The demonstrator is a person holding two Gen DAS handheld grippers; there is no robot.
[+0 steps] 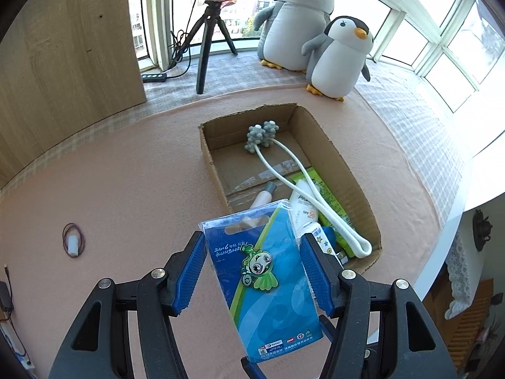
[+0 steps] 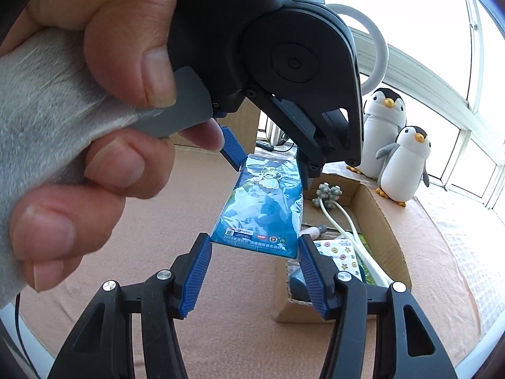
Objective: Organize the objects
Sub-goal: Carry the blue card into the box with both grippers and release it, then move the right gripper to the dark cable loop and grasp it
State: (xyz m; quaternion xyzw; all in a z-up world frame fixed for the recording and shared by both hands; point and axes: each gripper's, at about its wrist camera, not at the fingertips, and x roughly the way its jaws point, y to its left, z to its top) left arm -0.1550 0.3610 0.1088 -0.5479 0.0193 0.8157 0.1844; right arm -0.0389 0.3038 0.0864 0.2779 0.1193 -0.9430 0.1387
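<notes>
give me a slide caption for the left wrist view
Both grippers hold a blue pin card above the cardboard box of toiletries.

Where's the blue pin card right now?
The blue pin card is held off the table between both grippers, left gripper at one end, right gripper at the other, just short of the cardboard box.

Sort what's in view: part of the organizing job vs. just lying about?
Job:
- blue pin card, held by both grippers
- cardboard box
- massager, sunscreen tube inside it

Lying about:
- plush penguins
- tripod
- power strip
- rubber band
</notes>
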